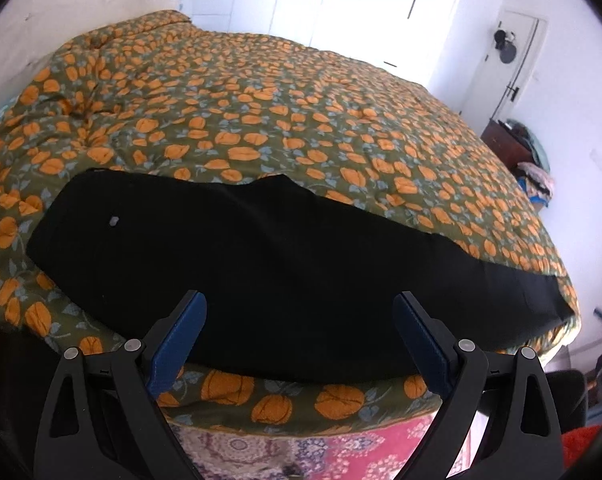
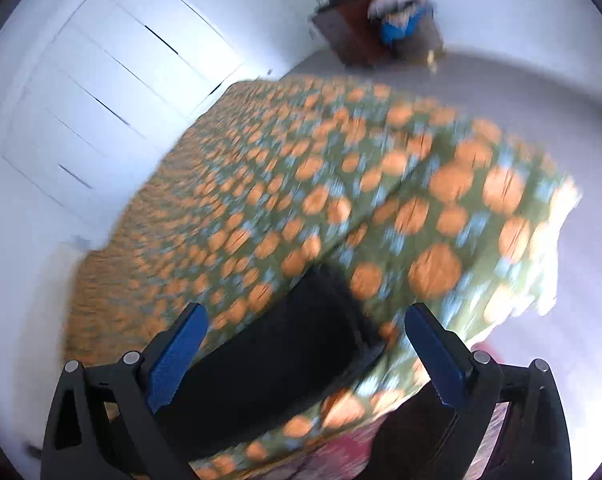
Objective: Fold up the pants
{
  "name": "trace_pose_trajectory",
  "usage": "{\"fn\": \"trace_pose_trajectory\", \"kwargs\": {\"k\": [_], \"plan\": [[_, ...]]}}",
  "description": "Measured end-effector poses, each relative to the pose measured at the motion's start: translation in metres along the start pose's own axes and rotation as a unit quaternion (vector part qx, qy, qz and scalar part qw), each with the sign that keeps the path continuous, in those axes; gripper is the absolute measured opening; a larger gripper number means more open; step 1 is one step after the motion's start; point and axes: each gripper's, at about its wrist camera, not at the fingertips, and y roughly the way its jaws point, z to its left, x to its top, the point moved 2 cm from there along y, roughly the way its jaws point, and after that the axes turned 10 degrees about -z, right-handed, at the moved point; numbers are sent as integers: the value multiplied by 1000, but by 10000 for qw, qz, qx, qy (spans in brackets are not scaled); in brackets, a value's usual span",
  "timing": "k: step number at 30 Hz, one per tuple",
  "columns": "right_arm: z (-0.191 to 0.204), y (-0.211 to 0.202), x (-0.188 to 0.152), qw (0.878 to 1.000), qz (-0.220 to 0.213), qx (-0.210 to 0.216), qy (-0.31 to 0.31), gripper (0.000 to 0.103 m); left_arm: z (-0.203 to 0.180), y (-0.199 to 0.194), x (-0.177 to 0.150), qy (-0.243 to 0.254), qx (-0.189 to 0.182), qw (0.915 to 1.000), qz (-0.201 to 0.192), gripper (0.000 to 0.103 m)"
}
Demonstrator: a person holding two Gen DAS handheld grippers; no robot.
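Black pants (image 1: 261, 264) lie lengthwise along the near edge of a bed, folded leg on leg, the leg ends reaching to the right corner. My left gripper (image 1: 301, 308) is open and empty, hovering just above the pants' near edge. In the blurred right wrist view, the pants' leg end (image 2: 285, 344) lies near the bed's corner. My right gripper (image 2: 305, 320) is open and empty above it.
The bed's quilt (image 1: 261, 112) is green with orange flowers. A patterned red rug (image 1: 301, 448) lies below the bed edge. White wardrobe doors (image 1: 341, 0) stand behind. A dark wooden chest with clothes (image 1: 517, 148) sits at the far right.
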Motion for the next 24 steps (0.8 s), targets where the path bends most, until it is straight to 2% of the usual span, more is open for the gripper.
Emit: {"fn": "trace_pose_trajectory", "kwargs": {"k": [2,4,7,9,12,16,18,21,24], "plan": [[-13,11,-15,9992,230,260,216,98,-1,4,1,-35,34,10000,85,95],[-29,22,-27,9976,314,310,541,98,-2,8,0,-10,69,9998,205,95],[-50,30,-47,9853,325,836,1452,98,-5,8,-1,99,105,9997,217,95],[-53,35,-55,9810,300,1002,1636,98,-5,10,-2,100,125,9996,224,95],[-56,47,-61,9818,336,887,1645,97,-5,14,-4,18,107,9994,343,95],[-57,62,-65,9804,407,1023,1636,94,-7,14,-4,116,133,9993,322,95],[-63,72,-68,9813,499,861,1646,94,-7,15,-4,104,135,9992,349,95],[-73,79,-72,9784,576,795,1821,86,-7,16,-4,80,139,9992,371,95],[-70,72,-69,9792,502,832,1784,84,-6,17,-4,98,160,9991,374,95]]}}
